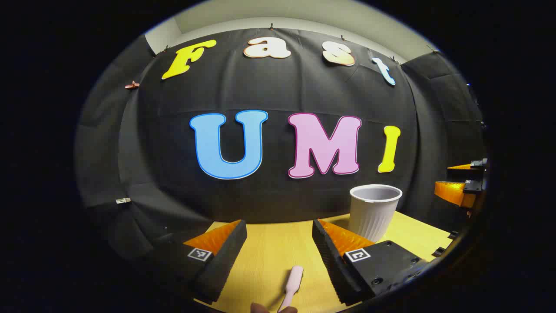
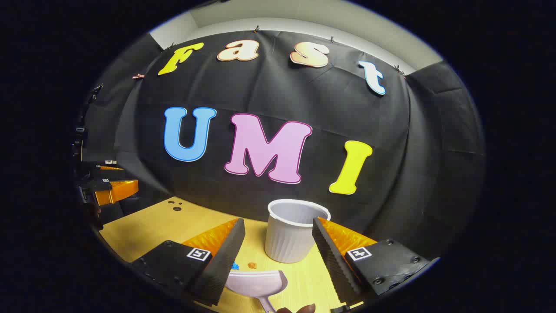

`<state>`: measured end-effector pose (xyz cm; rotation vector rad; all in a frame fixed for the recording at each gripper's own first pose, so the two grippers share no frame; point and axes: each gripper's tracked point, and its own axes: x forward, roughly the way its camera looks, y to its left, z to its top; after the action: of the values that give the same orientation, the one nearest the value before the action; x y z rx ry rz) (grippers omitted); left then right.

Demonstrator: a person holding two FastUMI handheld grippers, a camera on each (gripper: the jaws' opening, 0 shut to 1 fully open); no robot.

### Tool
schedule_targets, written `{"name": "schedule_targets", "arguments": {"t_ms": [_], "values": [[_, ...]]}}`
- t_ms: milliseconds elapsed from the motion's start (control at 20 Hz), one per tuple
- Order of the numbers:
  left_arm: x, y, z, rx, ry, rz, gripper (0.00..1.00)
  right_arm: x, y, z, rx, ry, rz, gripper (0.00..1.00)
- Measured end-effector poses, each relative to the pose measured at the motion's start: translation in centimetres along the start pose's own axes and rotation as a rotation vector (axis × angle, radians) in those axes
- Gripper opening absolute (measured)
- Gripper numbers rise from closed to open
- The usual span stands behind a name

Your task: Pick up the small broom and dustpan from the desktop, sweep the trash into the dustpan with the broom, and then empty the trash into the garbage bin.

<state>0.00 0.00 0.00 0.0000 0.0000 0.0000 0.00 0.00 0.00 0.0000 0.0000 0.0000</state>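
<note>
My left gripper (image 1: 278,243) and right gripper (image 2: 278,243) are both wide apart, holding nothing. The broom (image 1: 292,280) lies at 6 o'clock. The dustpan (image 2: 257,282) too, bin (image 2: 295,230) behind it.

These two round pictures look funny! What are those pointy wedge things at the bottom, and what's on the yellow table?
A person holds a grabbing tool in each hand, and a small camera rides on each one. The wedges at the bottom are that tool's two fingers.

In the left gripper view, the left tool is open and holds nothing. Below it, on the yellow table, lies a pale pink handle, probably the small broom's. The other tool shows at the right edge.

In the right gripper view, the right tool is open too. Between its fingers lies the pinkish dustpan, with tiny bits of trash just beyond it. Behind stands a white ribbed garbage bin. Nothing has been picked up yet.
</note>
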Motion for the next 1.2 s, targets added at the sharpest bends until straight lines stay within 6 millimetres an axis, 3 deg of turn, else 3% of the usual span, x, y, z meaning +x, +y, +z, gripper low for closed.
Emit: {"name": "schedule_targets", "arguments": {"t_ms": [700,800,900,1200], "values": [[-0.1,-0.6,-0.3,0.034,0.007,-0.013,0.95,0.4,0.8,0.0,0.009,0.014,0.029,0.97],[-0.1,-0.6,-0.6,0.039,0.011,-0.017,0.95,0.3,1.1,-0.8,0.01,0.046,0.056,0.98],[-0.1,-0.8,-1.1,0.047,0.021,-0.022,0.95,0.0,2.3,-3.5,0.012,0.146,0.109,0.98],[-0.2,-1.4,-3.6,0.051,0.069,-0.032,0.95,-3.1,2.0,-17.2,0.035,0.619,0.173,0.97]]}}
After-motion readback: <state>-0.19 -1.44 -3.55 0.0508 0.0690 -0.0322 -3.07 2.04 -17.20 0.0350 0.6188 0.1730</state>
